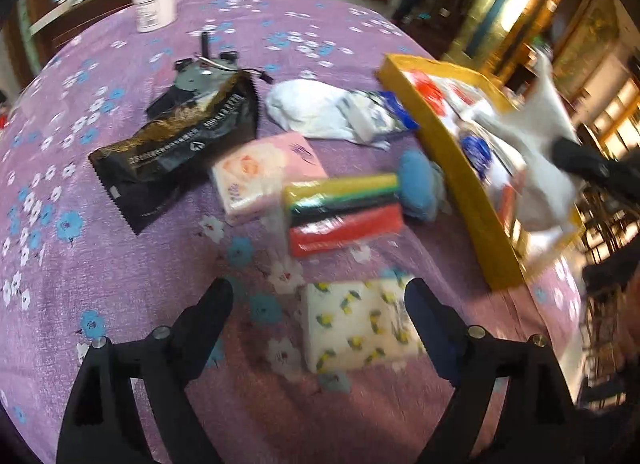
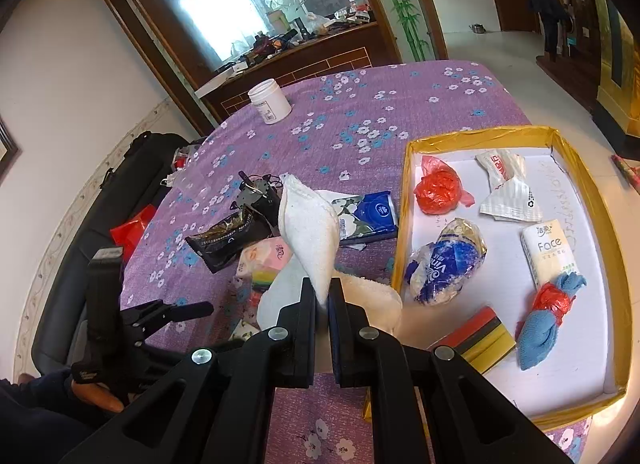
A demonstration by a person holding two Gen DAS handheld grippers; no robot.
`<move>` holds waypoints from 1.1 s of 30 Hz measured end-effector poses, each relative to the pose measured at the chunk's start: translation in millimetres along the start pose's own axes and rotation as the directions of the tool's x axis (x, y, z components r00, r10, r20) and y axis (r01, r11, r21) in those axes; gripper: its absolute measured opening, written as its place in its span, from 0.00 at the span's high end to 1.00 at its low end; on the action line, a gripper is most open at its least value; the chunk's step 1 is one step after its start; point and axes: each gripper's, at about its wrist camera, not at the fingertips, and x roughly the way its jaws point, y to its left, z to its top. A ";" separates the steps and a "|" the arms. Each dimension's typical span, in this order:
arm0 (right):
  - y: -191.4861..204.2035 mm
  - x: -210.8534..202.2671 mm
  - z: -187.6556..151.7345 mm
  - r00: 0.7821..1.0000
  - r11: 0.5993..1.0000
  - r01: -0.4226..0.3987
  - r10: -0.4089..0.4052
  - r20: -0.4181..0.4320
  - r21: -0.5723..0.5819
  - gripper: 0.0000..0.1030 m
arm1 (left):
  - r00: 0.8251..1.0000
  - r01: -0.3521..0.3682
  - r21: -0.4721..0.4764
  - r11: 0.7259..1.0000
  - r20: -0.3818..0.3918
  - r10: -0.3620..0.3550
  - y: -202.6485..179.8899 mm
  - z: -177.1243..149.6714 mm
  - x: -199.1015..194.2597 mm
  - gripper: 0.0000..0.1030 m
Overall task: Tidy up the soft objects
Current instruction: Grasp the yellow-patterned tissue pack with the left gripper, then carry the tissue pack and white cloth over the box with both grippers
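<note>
The bench wears a purple cloth with little flowers. At 10 o'clock in the left wrist view lies a black shiny bag. Next to it, nearer the middle, sits a pink tissue pack, and just beside that is a pack of sponges in yellow, green, black and red. A blue fuzzy cloth rests at the sponges' right end. At 12 o'clock lies a white bundle. The left gripper has its fingers spread wide apart over a white tissue pack with yellow lemons, and holds nothing.

At 2 o'clock sits the yellow box.

In the right wrist view, the right gripper has its fingers squeezed on a white towel. The towel is lifted up above the bench, just left of the yellow box. Inside the box lie a red bag, a blue and white pack and a Face tissue pack.
</note>
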 end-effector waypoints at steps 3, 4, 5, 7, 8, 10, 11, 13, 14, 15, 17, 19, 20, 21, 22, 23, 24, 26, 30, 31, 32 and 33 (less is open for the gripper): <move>1.0 1.6 0.1 1.000 1.000 -0.001 0.001 -0.002 0.004 0.93 | 1.000 -0.001 0.053 0.999 -0.020 0.002 -7.3 -5.2 -0.7 0.15; 1.9 2.1 0.0 1.000 1.000 -0.001 0.001 -0.001 0.003 0.93 | 0.999 -0.007 0.078 0.997 -0.031 0.010 -14.1 -6.5 1.6 0.15; 2.7 2.5 -0.1 1.000 1.000 -0.003 0.003 -0.001 0.002 0.93 | 0.999 -0.014 0.100 0.995 -0.038 0.018 -19.8 -7.3 3.1 0.14; 2.8 2.9 -0.1 1.000 1.000 -0.003 0.003 0.000 -0.001 0.93 | 0.997 -0.051 0.155 0.987 -0.045 0.059 -35.3 -10.8 8.1 0.14; 2.7 2.6 -0.4 1.000 1.000 -0.004 0.004 0.001 -0.002 0.93 | 0.996 -0.066 0.178 0.982 -0.050 0.076 -39.5 -12.1 10.0 0.14; 3.0 2.8 -0.5 1.000 1.000 -0.003 0.003 -0.002 0.000 0.93 | 0.990 -0.108 0.225 0.968 -0.060 0.124 -50.0 -15.1 18.5 0.14; 3.2 2.6 -0.9 1.000 1.000 -0.002 0.002 -0.003 0.002 0.93 | 0.989 -0.118 0.236 0.965 -0.062 0.136 -52.4 -15.7 21.9 0.14; 3.2 0.9 -2.0 1.000 1.000 -0.003 0.003 -0.001 0.004 0.93 | 0.987 -0.132 0.235 0.963 -0.063 0.150 -53.3 -16.1 29.5 0.13; 2.9 -0.1 -2.6 1.000 1.000 -0.004 0.004 -0.001 0.003 0.93 | 0.982 -0.156 0.230 0.961 -0.068 0.176 -51.5 -16.2 34.2 0.13; 3.5 -1.2 -3.0 1.000 1.000 -0.004 0.004 0.000 0.002 0.93 | 0.978 -0.175 0.225 0.959 -0.075 0.196 -48.7 -17.0 37.5 0.15; 1.8 -3.1 -4.5 1.000 1.000 -0.003 0.003 0.003 0.003 0.93 | 0.984 -0.151 0.178 0.972 -0.069 0.165 -39.3 -18.1 36.5 0.30; -0.4 -5.0 -5.5 1.000 1.000 -0.001 0.001 0.006 0.010 0.93 | 0.980 -0.181 0.174 0.968 -0.052 0.193 -37.2 -15.9 33.4 0.30; -1.2 -5.5 -5.7 1.000 1.000 0.000 0.000 0.008 0.013 0.93 | 0.977 -0.200 0.183 0.963 -0.038 0.210 -37.7 -15.3 31.6 0.30; -1.8 -6.1 -5.9 1.000 1.000 0.000 0.000 0.010 0.015 0.93 | 0.978 -0.201 0.184 0.962 -0.022 0.208 -38.4 -14.1 27.9 0.30; -2.8 -6.2 -6.1 1.000 1.000 0.000 0.000 0.011 0.017 0.93 | 0.979 -0.198 0.185 0.963 -0.011 0.204 -38.8 -13.1 25.0 0.30; -3.1 -6.3 -6.1 1.000 1.000 0.000 0.000 0.011 0.019 0.93 | 0.978 -0.206 0.192 0.959 0.003 0.210 -40.6 -12.2 22.0 0.30; -3.4 -6.1 -5.9 1.000 1.000 0.000 0.000 0.011 0.020 0.93 | 0.975 -0.220 0.204 0.954 0.019 0.220 -43.0 -11.3 19.4 0.30; -3.7 -5.9 -5.3 1.000 1.000 -0.001 0.001 0.012 0.020 0.93 | 0.972 -0.236 0.219 0.947 0.045 0.232 -47.6 -9.5 13.7 0.30; -4.8 -4.9 -4.2 1.000 1.000 0.001 -0.001 0.012 0.022 0.93 | 0.963 -0.270 0.242 0.932 0.088 0.256 -51.4 -3.2 5.7 0.30; -5.7 -4.3 -3.7 1.000 1.000 0.001 -0.001 0.010 0.024 0.93 | 0.961 -0.275 0.243 0.930 0.096 0.259 -52.2 -1.7 3.6 0.30; -6.6 -4.0 -3.4 1.000 1.000 0.001 -0.001 0.010 0.026 0.93 | 0.960 -0.279 0.245 0.929 0.100 0.262 -53.0 0.1 2.9 0.30; -7.5 -4.0 -3.1 1.000 1.000 0.002 -0.002 0.009 0.029 0.93 | 0.959 -0.282 0.247 0.927 0.104 0.264 -53.6 2.7 3.1 0.30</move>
